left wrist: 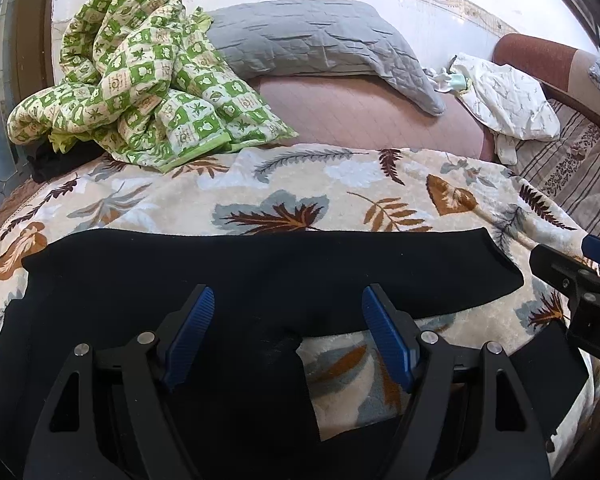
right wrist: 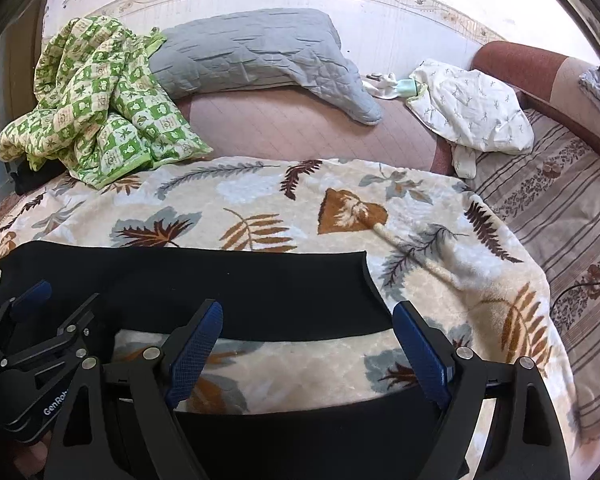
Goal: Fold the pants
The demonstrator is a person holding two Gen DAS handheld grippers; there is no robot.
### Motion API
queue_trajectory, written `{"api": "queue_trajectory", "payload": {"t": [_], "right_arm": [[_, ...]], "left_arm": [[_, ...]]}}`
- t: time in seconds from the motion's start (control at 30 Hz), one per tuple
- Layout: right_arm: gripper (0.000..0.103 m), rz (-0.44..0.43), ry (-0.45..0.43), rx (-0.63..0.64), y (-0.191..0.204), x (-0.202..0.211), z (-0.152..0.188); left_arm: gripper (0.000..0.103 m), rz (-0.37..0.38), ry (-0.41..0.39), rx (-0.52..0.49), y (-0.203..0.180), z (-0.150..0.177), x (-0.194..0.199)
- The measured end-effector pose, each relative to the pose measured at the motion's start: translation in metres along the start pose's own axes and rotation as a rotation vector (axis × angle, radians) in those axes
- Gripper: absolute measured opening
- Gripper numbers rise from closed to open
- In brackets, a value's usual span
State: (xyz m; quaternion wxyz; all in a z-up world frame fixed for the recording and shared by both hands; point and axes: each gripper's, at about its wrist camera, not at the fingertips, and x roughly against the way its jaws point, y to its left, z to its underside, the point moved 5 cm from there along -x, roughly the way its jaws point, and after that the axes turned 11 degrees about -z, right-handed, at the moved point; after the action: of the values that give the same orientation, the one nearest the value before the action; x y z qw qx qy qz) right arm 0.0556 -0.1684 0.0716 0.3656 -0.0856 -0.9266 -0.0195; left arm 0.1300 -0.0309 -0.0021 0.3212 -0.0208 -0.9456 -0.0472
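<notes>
Black pants [left wrist: 260, 272] lie spread on a cream leaf-print blanket [left wrist: 300, 196]. Their two legs run to the right, with a strip of blanket showing between them. My left gripper [left wrist: 288, 300] is open and empty, hovering over the crotch area. My right gripper [right wrist: 308, 316] is open and empty, above the gap between the legs near the far leg's [right wrist: 220, 288] end. The near leg [right wrist: 300, 432] lies under the right gripper's body. Each gripper shows at the edge of the other's view: the right one [left wrist: 572, 272] and the left one [right wrist: 40, 320].
A crumpled green checked quilt [left wrist: 140, 80] lies at the back left. A grey pillow [left wrist: 320, 40] lies against the wall. A white patterned cloth [left wrist: 504, 96] sits at the back right on a striped sheet [right wrist: 560, 208]. A dark cable [right wrist: 580, 286] lies on that sheet.
</notes>
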Motion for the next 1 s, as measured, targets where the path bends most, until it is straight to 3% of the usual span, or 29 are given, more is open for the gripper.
{"api": "queue_trajectory", "payload": {"t": [0.3, 0.47, 0.63, 1.0], "right_arm": [[0.088, -0.021, 0.011, 0.006, 0.016, 0.004, -0.002], [0.088, -0.026, 0.009, 0.019, 0.024, 0.003, -0.001], [0.088, -0.058, 0.004, 0.008, 0.024, 0.0, 0.002], [0.088, -0.036, 0.021, 0.021, 0.022, -0.012, 0.008]], "left_arm": [[0.077, -0.069, -0.006, 0.009, 0.012, -0.002, 0.003], [0.077, -0.135, 0.053, 0.02, 0.022, 0.001, -0.004], [0.077, -0.145, 0.095, 0.025, 0.026, 0.004, -0.007], [0.077, -0.145, 0.119, 0.046, 0.035, 0.002, -0.01]]}}
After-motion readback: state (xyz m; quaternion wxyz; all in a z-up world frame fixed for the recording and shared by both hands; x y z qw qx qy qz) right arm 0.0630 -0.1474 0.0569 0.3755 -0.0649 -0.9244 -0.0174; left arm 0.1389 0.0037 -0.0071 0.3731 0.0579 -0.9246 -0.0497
